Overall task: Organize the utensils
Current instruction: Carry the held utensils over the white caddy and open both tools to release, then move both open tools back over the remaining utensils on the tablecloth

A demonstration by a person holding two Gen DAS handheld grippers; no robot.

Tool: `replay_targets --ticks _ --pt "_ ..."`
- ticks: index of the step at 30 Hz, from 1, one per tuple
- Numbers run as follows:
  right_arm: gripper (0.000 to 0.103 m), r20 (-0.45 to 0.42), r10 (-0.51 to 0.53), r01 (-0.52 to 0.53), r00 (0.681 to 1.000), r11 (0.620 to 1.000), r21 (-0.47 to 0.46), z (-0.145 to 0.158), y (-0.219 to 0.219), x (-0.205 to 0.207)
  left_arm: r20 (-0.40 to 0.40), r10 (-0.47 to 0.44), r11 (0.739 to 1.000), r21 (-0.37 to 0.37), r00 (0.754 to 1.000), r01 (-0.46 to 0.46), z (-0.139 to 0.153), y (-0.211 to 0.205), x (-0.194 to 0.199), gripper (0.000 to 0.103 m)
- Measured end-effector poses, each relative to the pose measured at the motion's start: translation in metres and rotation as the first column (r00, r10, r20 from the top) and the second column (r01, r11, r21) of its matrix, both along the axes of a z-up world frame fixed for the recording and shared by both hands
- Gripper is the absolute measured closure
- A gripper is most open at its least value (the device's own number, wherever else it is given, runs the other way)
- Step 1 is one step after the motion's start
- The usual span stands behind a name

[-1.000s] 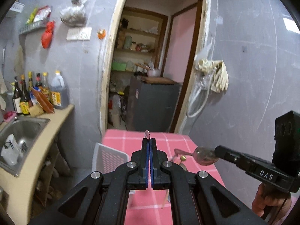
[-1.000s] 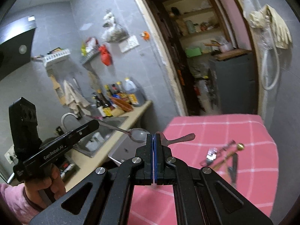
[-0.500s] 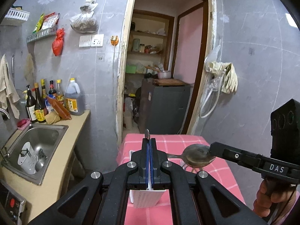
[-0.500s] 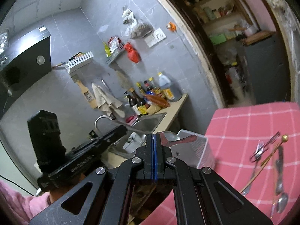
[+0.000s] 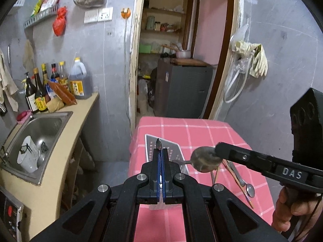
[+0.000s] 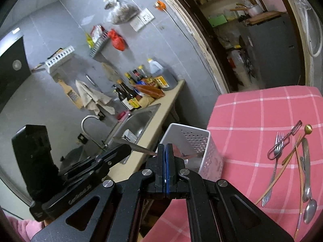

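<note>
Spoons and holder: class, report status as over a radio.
Left hand-held gripper shut on a spoon. Right hand-held gripper shut on another spoon. Both above white holder. More cutlery waits on cloth; nothing blocking.

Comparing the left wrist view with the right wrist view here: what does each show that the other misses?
Only the left wrist view shows the gloves hung by the doorway and the spoon bowl in the right gripper. Only the right wrist view shows the fork on the cloth and the faucet. Both show the white perforated holder, the sink, the bottles and the pink checked tablecloth.
</note>
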State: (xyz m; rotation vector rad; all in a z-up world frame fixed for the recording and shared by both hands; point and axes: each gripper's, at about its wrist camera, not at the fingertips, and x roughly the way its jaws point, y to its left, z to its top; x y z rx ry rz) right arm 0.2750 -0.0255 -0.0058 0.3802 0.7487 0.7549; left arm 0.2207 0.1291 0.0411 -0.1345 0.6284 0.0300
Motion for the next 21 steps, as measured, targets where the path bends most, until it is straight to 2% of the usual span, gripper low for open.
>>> replay_targets --ticks 7,14,17,19,21 --pt "0.102 -0.018 -0.014 0.014 1.0 0.999 -0.033 -0.006 0.01 0.015 -0.035 0.001 0.997 -0.079 0.999 -0.003 -0.016 0.008 0.009 0.101" --pt "0.101 0.072 -0.081 0.087 0.994 0.992 -0.086 0.007 -0.01 0.003 -0.042 -0.006 0.991 -0.135 0.999 0.0 -0.028 0.008 0.01 0.1" --pt "0.091 0.11 -0.13 0.141 0.985 0.984 -0.106 0.012 -0.029 -0.004 -0.034 -0.005 0.991 -0.132 0.999 0.001 -0.031 0.003 0.008 0.099" --pt "0.076 0.132 -0.166 0.181 0.977 0.977 -0.109 0.015 -0.044 -0.008 -0.032 -0.006 0.992 -0.13 0.999 0.002 -0.033 -0.002 0.007 0.097" --pt "0.073 0.159 -0.2 0.218 0.967 0.97 -0.111 0.019 -0.058 -0.013 -0.027 -0.006 0.992 -0.126 1.0 0.002 -0.034 -0.006 0.006 0.089"
